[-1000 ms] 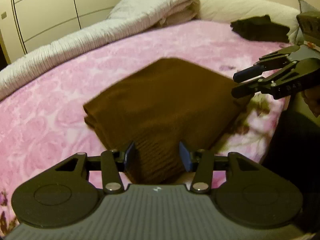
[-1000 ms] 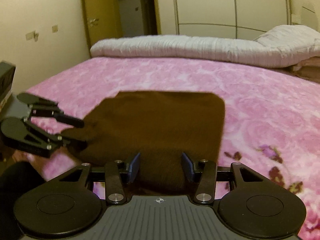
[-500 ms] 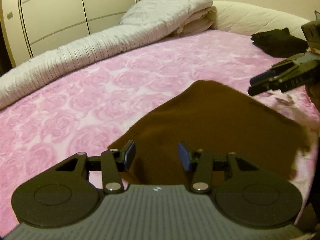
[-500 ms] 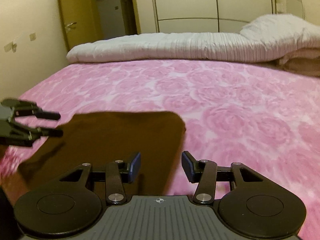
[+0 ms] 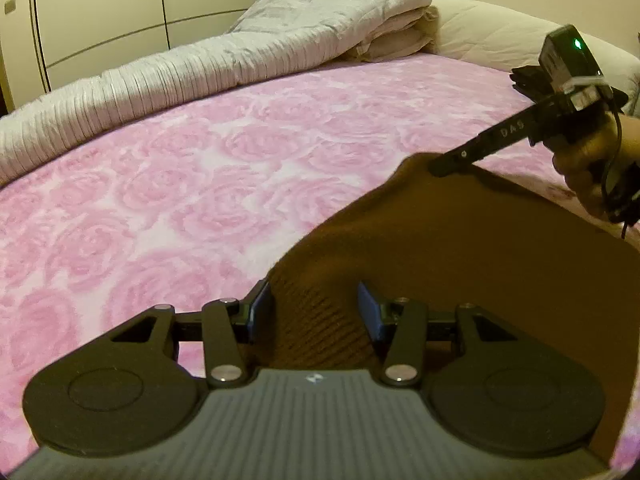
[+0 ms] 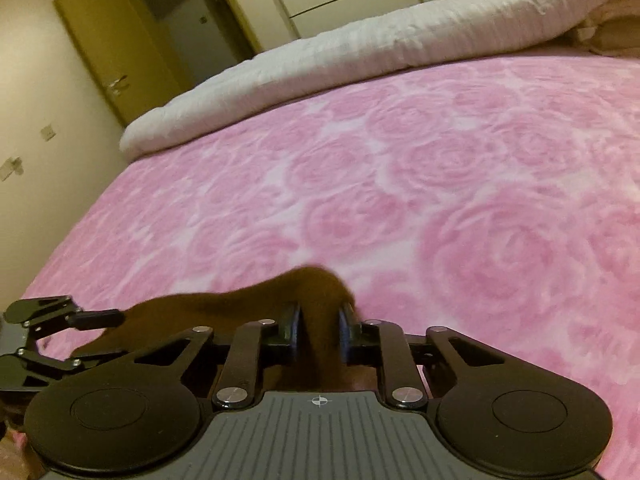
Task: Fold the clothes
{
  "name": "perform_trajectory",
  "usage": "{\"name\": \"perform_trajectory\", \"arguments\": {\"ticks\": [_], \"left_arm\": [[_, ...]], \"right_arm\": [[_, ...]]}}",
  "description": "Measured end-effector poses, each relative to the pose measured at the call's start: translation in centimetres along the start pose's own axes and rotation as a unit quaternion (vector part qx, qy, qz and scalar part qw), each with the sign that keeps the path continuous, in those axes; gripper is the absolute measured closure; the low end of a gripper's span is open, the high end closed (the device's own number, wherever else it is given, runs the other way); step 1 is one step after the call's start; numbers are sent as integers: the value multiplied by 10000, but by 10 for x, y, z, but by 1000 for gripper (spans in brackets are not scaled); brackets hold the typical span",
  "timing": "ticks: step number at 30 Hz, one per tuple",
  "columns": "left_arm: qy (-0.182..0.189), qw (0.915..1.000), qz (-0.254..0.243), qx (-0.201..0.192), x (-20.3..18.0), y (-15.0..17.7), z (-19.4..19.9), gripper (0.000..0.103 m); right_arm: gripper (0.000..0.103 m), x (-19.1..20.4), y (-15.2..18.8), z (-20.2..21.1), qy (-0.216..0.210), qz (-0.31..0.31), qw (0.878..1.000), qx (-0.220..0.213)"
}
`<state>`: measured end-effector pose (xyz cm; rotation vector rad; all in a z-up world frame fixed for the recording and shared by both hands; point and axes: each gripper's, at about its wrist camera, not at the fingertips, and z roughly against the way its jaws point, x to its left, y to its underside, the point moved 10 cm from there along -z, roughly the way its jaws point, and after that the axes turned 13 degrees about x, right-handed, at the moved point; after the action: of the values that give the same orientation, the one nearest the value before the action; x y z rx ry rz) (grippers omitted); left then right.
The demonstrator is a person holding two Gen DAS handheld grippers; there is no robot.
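A brown knit garment (image 5: 480,260) lies on the pink rose-patterned bed cover (image 5: 200,200). My left gripper (image 5: 314,312) has the ribbed hem bunched between its blue pads and holds it. In the right wrist view this gripper (image 6: 104,334) sits at the lower left, straddling the garment's edge. My right gripper (image 6: 320,320) is closing its jaws, and a raised fold of the brown garment (image 6: 240,304) is pinched between its pads. From the left wrist view its tip (image 5: 440,166) bites the garment's far corner, with a person's hand (image 5: 592,160) behind it.
A rolled white quilt (image 5: 160,76) borders the bed's far side, with folded bedding (image 5: 352,8) and a cream pillow (image 5: 500,36) at the head. Dark clothes (image 5: 528,80) lie near the pillow. A wardrobe (image 5: 100,12) and a door (image 6: 120,40) stand beyond the bed.
The right gripper went from open over the garment to closed on its corner, and its view tilted. Both grippers travelled across the bed, and the garment shifted with them.
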<state>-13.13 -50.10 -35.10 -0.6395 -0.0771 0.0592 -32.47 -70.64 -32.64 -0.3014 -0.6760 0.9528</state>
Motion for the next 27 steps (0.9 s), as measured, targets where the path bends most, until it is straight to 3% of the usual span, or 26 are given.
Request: {"name": "perform_trajectory", "arguments": {"ticks": [4, 11, 14, 16, 19, 27], "left_arm": [[-96, 9998, -147, -5, -3, -5, -3, 58], [-333, 9993, -110, -132, -9, -5, 31, 62], [-263, 9995, 1, -189, -18, -1, 46, 62], [-275, 9996, -23, -33, -24, 7, 43, 62], [-383, 9990, -68, 198, -28, 22, 32, 62], [-419, 9990, 30, 158, -27, 25, 34, 62]], "right_arm": [[82, -2, -3, -2, 133, 76, 9999, 34], [75, 45, 8, 34, 1269, 1153, 9852, -4], [73, 68, 23, 41, 1153, 1164, 9864, 138], [71, 86, 40, 31, 1074, 1385, 9833, 488], [69, 100, 65, 8, 1335, 1930, 9670, 989], [67, 107, 72, -2, 1709, 2314, 9513, 1110]]}}
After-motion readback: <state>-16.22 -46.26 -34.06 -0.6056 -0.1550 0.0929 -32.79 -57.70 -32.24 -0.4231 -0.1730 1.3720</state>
